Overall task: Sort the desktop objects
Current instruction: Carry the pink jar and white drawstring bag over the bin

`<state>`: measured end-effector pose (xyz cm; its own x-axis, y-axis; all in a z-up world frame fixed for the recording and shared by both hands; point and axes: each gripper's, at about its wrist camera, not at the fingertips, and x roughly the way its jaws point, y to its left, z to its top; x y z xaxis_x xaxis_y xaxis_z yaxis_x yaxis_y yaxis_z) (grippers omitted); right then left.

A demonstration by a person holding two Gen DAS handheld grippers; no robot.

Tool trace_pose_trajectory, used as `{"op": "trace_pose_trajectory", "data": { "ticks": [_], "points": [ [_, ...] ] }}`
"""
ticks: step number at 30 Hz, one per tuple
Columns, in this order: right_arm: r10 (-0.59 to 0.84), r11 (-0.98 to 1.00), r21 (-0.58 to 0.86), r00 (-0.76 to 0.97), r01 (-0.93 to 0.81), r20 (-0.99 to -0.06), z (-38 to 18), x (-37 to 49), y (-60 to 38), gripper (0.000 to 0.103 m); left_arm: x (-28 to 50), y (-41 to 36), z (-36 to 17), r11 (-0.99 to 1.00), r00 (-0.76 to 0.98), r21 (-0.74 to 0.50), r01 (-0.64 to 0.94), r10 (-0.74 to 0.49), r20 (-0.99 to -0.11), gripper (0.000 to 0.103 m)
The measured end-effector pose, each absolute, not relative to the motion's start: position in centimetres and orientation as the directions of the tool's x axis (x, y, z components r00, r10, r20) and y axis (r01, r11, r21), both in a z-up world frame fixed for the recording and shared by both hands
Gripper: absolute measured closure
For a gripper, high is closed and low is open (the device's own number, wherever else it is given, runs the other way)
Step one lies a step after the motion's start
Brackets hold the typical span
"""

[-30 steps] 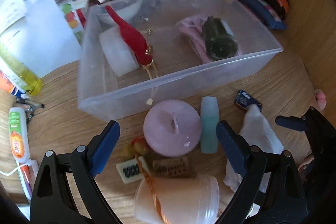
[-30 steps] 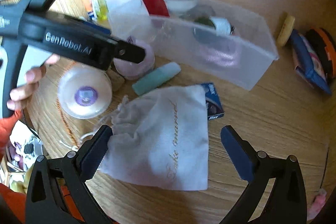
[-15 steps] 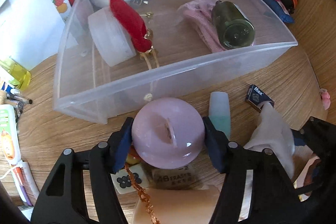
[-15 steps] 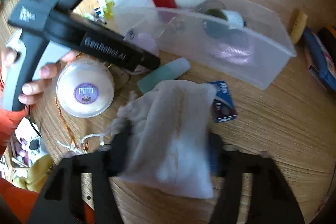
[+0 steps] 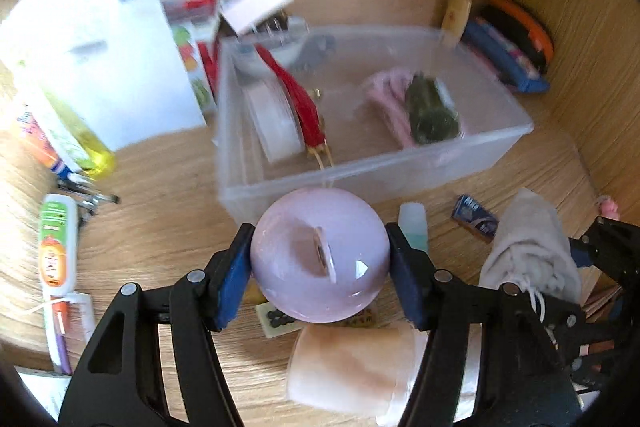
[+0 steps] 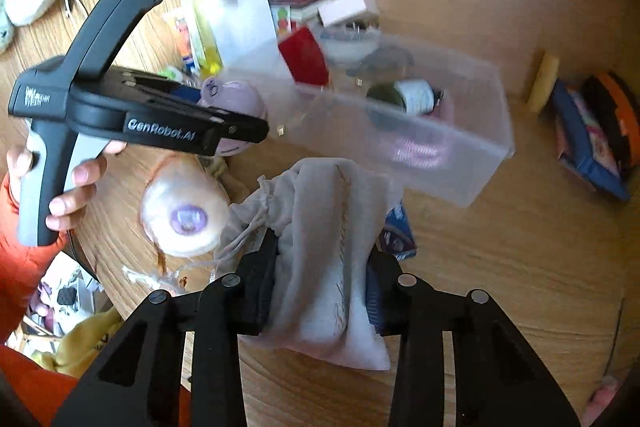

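My left gripper (image 5: 320,251) is shut on a round pale pink jar (image 5: 288,267), held just off the wooden desk in front of the clear plastic bin (image 5: 360,171). In the right wrist view the same jar (image 6: 236,99) shows behind the left gripper's black body, near the bin's left end (image 6: 460,163). My right gripper (image 6: 322,267) is closing, and its pads press into a white drawstring pouch (image 6: 320,211), which is bunched up between them. The pouch (image 5: 528,239) also appears at the right of the left wrist view. The bin holds a green bottle (image 5: 432,107), pink cloth, a red strip and a white roll.
On the desk under the jar lie a teal tube (image 5: 414,227), a small blue box (image 5: 474,217) and a round white tub (image 6: 184,211). A white paper bag (image 5: 92,47), tubes and pens crowd the left. Blue and orange cases (image 5: 516,55) lie at the back right.
The left jaws closed around the pink jar and raised it off the desk. The right jaws closed on the pouch, bunching it and lifting it a little.
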<state>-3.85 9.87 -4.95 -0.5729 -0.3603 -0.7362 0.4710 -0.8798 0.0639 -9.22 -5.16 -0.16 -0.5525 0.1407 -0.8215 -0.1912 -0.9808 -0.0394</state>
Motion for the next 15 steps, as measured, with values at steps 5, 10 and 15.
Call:
{"op": "trace_pose_trajectory", "data": {
  "ticks": [5,10,15],
  "points": [
    [-0.366,-0.886,0.049,-0.632,0.461,-0.683,-2.0,-3.4,9.3,0.069,-8.6,-6.9,2.7,-0.986,-0.618,-0.06,-0.158,0.146,-0.772,0.04],
    [-0.339,-0.906,0.019,-0.695,0.424,-0.634,0.6,-4.2,9.9,0.069,-7.7,-7.8,4.4,-0.988,-0.662,-0.079,-0.131,0.146,-0.735,0.04],
    [-0.3,-0.928,0.008,-0.733,0.373,-0.61,2.0,-6.2,10.9,0.069,-7.4,-8.7,5.3,-0.989,-0.684,-0.09,-0.12,0.148,-0.714,0.04]
  ]
}}
